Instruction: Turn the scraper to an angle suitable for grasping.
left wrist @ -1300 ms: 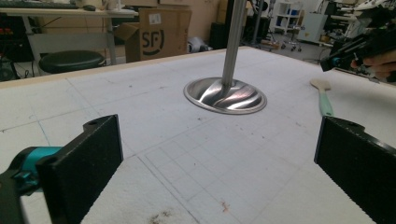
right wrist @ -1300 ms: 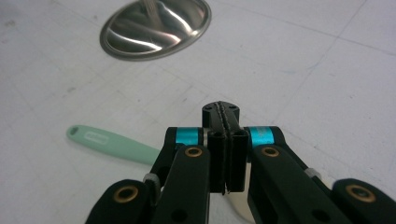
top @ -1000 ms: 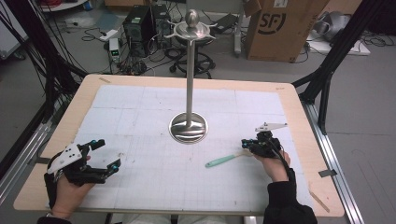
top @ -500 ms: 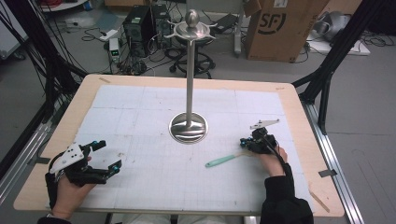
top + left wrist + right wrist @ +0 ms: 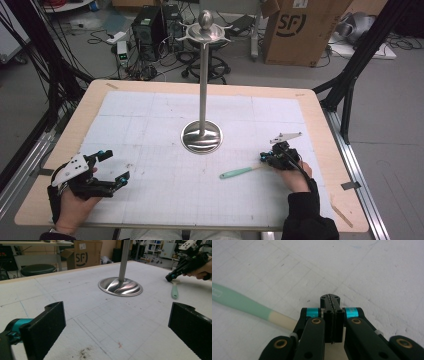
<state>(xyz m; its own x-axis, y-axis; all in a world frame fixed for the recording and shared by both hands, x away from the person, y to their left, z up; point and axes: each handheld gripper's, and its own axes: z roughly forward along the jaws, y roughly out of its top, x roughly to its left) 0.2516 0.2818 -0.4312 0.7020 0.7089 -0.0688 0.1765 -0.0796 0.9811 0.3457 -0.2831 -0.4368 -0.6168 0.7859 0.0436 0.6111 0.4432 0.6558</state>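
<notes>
Beside right hand-held gripper (image 5: 266, 158): toothbrush (image 5: 237, 173).

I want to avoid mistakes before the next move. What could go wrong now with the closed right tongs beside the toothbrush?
1. The right tongs are closed with nothing between them, and the toothbrush lies beside them, its pale end passing under them. Moving forward may only push it away.
2. The tall metal stand rises on the table beyond the brush. A brush swung toward it might hit the pole.
</notes>
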